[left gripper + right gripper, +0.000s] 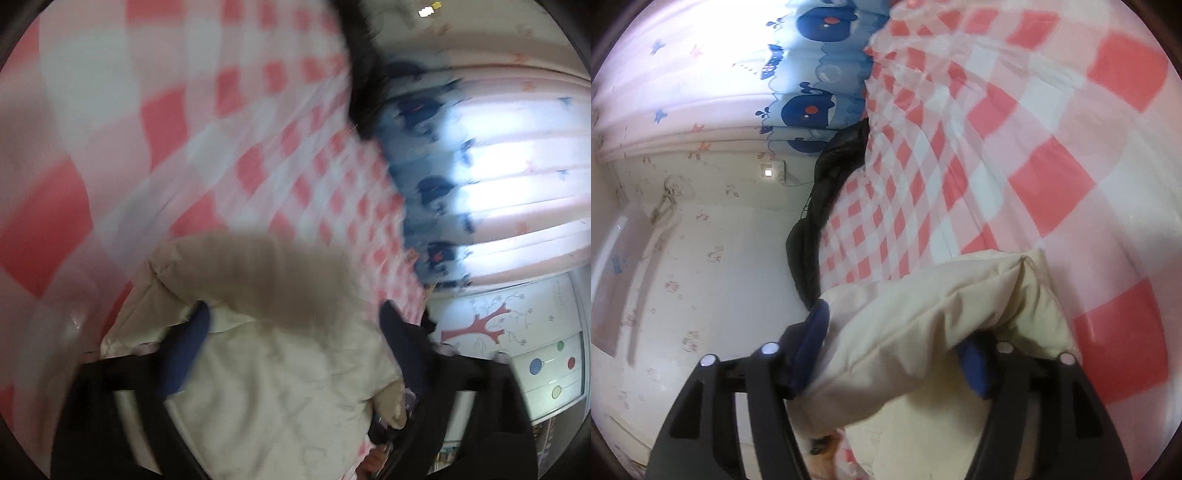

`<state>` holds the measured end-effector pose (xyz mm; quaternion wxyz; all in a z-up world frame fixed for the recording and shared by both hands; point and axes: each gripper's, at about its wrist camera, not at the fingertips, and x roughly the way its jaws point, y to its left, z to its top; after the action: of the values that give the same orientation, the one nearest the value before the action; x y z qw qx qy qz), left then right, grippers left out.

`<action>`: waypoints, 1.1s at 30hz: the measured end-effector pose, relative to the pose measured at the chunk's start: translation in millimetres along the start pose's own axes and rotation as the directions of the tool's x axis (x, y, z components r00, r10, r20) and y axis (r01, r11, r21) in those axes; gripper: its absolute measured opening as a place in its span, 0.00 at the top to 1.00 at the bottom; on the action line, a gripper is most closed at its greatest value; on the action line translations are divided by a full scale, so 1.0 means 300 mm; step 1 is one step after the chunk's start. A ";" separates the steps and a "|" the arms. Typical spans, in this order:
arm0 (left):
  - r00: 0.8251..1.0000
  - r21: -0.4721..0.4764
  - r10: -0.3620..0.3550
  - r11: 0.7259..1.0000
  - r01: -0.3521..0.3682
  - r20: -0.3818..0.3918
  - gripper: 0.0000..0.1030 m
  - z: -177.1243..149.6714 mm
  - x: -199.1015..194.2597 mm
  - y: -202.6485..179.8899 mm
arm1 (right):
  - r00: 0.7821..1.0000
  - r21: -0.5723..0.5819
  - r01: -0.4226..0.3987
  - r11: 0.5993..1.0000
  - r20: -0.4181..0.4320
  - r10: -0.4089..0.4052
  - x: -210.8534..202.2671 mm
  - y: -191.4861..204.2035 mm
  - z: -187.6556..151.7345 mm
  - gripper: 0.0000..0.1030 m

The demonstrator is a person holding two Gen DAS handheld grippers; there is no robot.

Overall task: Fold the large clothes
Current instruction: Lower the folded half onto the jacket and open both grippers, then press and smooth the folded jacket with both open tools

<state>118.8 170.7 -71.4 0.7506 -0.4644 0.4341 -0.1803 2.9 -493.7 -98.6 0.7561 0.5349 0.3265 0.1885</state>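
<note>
Left wrist view: the left claw (291, 332) stands wide open, its blue-padded fingers (184, 350) on either side of a cream padded jacket (266, 369) and not pressing it. The picture is blurred by motion. The jacket lies bunched on the bed, on a pink-and-white checked sheet (221, 129) that reaches away from the jacket across the upper left of the view. Beyond the jacket, at the sheet's far edge, lies a black garment (364, 85). Beside that hangs a curtain (517, 147), pink with a blue whale-print border. Right of the jacket stands a white cabinet (535, 362) with a tree drawing and coloured dots.

Right wrist view: the right claw (894, 354) is partly open, with a thick fold of the cream padded jacket (923, 314) between its blue pads (975, 369); whether the pads press the fabric cannot be told. The jacket rests on the checked sheet (1034, 147). Left of the jacket, the black garment (812, 229) trails along the bed's edge beside a wallpapered wall (701, 258), with the whale curtain (812, 74) above that.
</note>
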 end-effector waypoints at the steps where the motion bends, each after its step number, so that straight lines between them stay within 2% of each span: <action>1: 1.000 0.012 -0.005 1.000 0.005 0.009 0.13 -0.002 -0.020 -0.022 | 1.000 -0.051 0.018 0.999 0.015 -0.018 -0.008 0.043 -0.015 0.33; 2: 1.000 0.041 -0.010 0.999 0.009 0.026 0.12 -0.013 -0.043 -0.058 | 0.998 -0.119 0.062 0.991 0.032 -0.059 -0.010 0.095 -0.037 0.32; 4: 0.999 0.149 -0.005 0.989 -0.001 0.038 0.12 -0.063 -0.062 -0.147 | 0.991 -0.250 0.135 0.959 0.052 -0.126 0.009 0.184 -0.086 0.23; 6: 1.000 0.246 0.005 0.969 -0.009 0.017 0.12 -0.124 -0.048 -0.213 | 0.982 -0.398 0.190 0.897 0.067 -0.178 0.049 0.277 -0.151 0.21; 9: 0.997 0.406 0.035 0.914 -0.004 -0.071 0.12 -0.259 0.046 -0.298 | 0.969 -0.511 0.245 0.824 0.117 -0.215 0.105 0.345 -0.222 0.17; 10: 0.992 0.478 0.074 0.878 -0.015 -0.106 0.12 -0.318 0.115 -0.334 | 0.962 -0.530 0.274 0.802 0.134 -0.240 0.132 0.351 -0.233 0.11; 11: 0.987 0.518 0.100 0.855 -0.020 -0.126 0.12 -0.353 0.165 -0.353 | 0.946 -0.559 0.320 0.765 0.150 -0.286 0.167 0.356 -0.246 0.10; 12: 0.980 0.558 0.133 0.830 -0.028 -0.149 0.12 -0.393 0.229 -0.369 | 0.922 -0.604 0.374 0.704 0.159 -0.353 0.226 0.357 -0.261 0.10; 14: 0.967 0.599 0.198 0.798 -0.064 -0.161 0.12 -0.445 0.336 -0.376 | 0.875 -0.662 0.437 0.608 0.157 -0.458 0.337 0.334 -0.273 0.10; 15: 0.962 0.605 0.225 0.791 -0.086 -0.157 0.12 -0.454 0.384 -0.368 | 0.830 -0.685 0.483 0.545 0.160 -0.534 0.406 0.294 -0.274 0.10; 17: 0.950 0.605 0.290 0.780 -0.162 -0.119 0.12 -0.452 0.494 -0.326 | 0.759 -0.717 0.528 0.455 0.158 -0.632 0.517 0.211 -0.268 0.10; 18: 0.949 0.598 0.299 0.781 -0.182 -0.101 0.12 -0.443 0.524 -0.304 | 0.753 -0.718 0.530 0.450 0.155 -0.640 0.537 0.180 -0.257 0.08; 20: 0.942 0.585 0.326 0.781 -0.218 -0.084 0.12 -0.433 0.558 -0.268 | 0.757 -0.692 0.534 0.486 0.135 -0.639 0.556 0.140 -0.215 0.08; 22: 0.943 0.559 0.321 0.800 -0.219 -0.091 0.12 -0.417 0.559 -0.268 | 0.760 -0.665 0.533 0.524 0.103 -0.642 0.558 0.133 -0.177 0.08; 24: 0.952 0.521 0.289 0.830 -0.197 -0.099 0.12 -0.400 0.489 -0.284 | 0.767 -0.652 0.533 0.540 0.102 -0.634 0.533 0.157 -0.176 0.08; 25: 0.963 0.504 0.258 0.843 -0.186 -0.076 0.12 -0.385 0.434 -0.292 | 0.784 -0.642 0.531 0.552 0.126 -0.608 0.504 0.184 -0.187 0.08; 26: 0.969 0.500 0.242 0.845 -0.187 -0.048 0.12 -0.370 0.396 -0.298 | 0.814 -0.635 0.511 0.580 0.142 -0.563 0.478 0.221 -0.200 0.08; 27: 0.972 0.501 0.234 0.842 -0.202 0.000 0.12 -0.348 0.348 -0.301 | 0.833 -0.638 0.493 0.591 0.148 -0.534 0.475 0.256 -0.213 0.08; 28: 0.971 0.493 0.232 0.840 -0.227 0.051 0.12 -0.320 0.306 -0.295 | 0.844 -0.656 0.476 0.586 0.154 -0.514 0.489 0.298 -0.229 0.08; 30: 0.966 0.451 0.232 0.854 -0.258 0.114 0.12 -0.271 0.252 -0.259 | 0.839 -0.706 0.459 0.540 0.143 -0.526 0.571 0.360 -0.251 0.07; 31: 0.963 0.404 0.235 0.874 -0.270 0.134 0.12 -0.239 0.230 -0.214 | 0.831 -0.737 0.447 0.506 0.133 -0.541 0.632 0.382 -0.267 0.07; 33: 0.961 0.333 0.244 0.903 -0.273 0.126 0.12 -0.201 0.226 -0.138 | 0.797 -0.771 0.452 0.449 0.123 -0.592 0.740 0.383 -0.278 0.07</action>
<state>112.8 71.5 -80.5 0.8549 -0.2699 0.4224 -0.1336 111.3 -254.7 -74.1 0.8992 0.0156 0.4233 0.1093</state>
